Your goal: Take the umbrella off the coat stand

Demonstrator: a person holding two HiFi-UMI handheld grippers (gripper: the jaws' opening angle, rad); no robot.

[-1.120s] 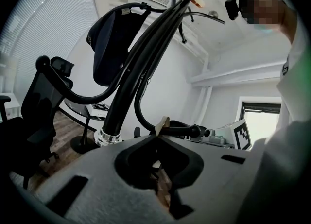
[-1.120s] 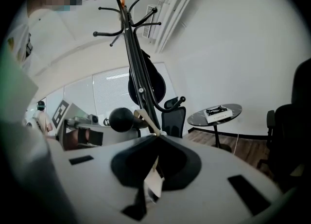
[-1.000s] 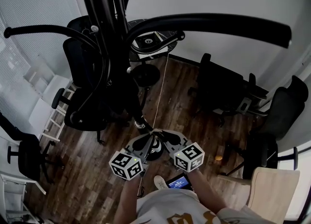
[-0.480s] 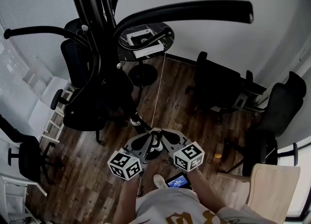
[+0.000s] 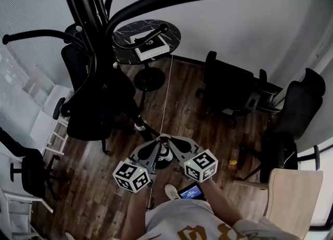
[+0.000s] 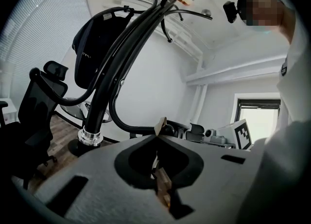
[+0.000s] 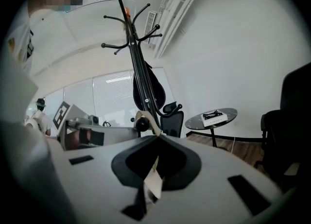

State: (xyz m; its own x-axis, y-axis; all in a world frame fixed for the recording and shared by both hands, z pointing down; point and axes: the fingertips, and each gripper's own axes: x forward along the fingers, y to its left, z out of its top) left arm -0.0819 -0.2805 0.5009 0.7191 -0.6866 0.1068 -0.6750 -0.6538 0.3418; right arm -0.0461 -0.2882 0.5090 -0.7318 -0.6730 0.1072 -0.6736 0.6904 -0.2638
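The black coat stand (image 5: 88,10) rises at upper left of the head view, its curved arms spreading close under the camera. A black folded umbrella (image 7: 146,84) hangs along the pole, canopy bulging (image 6: 95,48), with its hooked handle (image 5: 63,110) at the low end. My left gripper (image 5: 157,142) and right gripper (image 5: 167,141) are held low in front of the person, tips touching each other, both shut with nothing between the jaws. They are well apart from the stand. In the gripper views, the left gripper (image 6: 158,133) and right gripper (image 7: 156,135) show jaws pressed together.
A round dark table (image 5: 125,28) with a white box stands by the wall. Black office chairs (image 5: 229,88) (image 5: 296,114) (image 5: 86,122) ring the wooden floor. A thin pale cord (image 5: 165,98) runs down to the grippers. A phone (image 5: 191,192) glows near the person's shoe.
The stand's arms have slid up and left in the head view, uncovering the round table. Both grippers stay shut, tips together, in nearly the same spot.
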